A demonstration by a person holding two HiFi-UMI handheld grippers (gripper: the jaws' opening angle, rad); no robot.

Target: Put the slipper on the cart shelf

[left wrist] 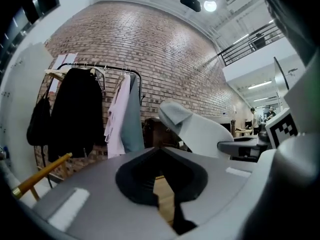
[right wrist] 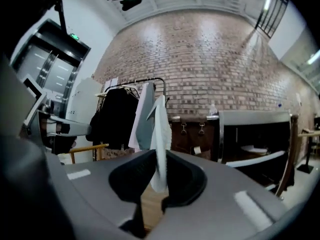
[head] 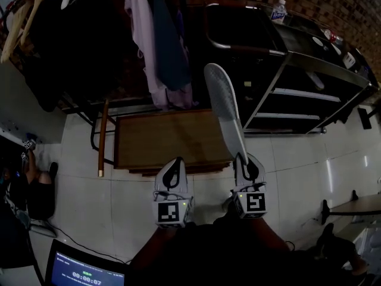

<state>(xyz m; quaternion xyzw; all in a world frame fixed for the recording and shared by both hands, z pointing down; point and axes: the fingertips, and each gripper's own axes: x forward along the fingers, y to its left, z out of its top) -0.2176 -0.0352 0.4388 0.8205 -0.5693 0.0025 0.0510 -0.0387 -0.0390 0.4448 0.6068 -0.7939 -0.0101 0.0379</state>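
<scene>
A white slipper (head: 223,103) sticks up and forward from my right gripper (head: 243,158), which is shut on its heel end. In the right gripper view the slipper (right wrist: 160,134) shows edge-on, pinched between the jaws of the right gripper (right wrist: 157,181). The black metal cart (head: 297,82) with its shelves stands ahead to the right, apart from the slipper; it also shows in the right gripper view as the cart (right wrist: 255,119). My left gripper (head: 174,162) hangs beside the right one with its jaws together and nothing in them. From the left gripper (left wrist: 162,184) the slipper (left wrist: 200,129) appears at the right.
A low wooden table (head: 172,139) sits on the tiled floor just ahead. Behind it a clothes rack (head: 149,40) hangs with garments against the brick wall. A bottle (head: 278,9) stands on the cart's top. A laptop screen (head: 83,270) is at lower left, near a person (head: 27,183).
</scene>
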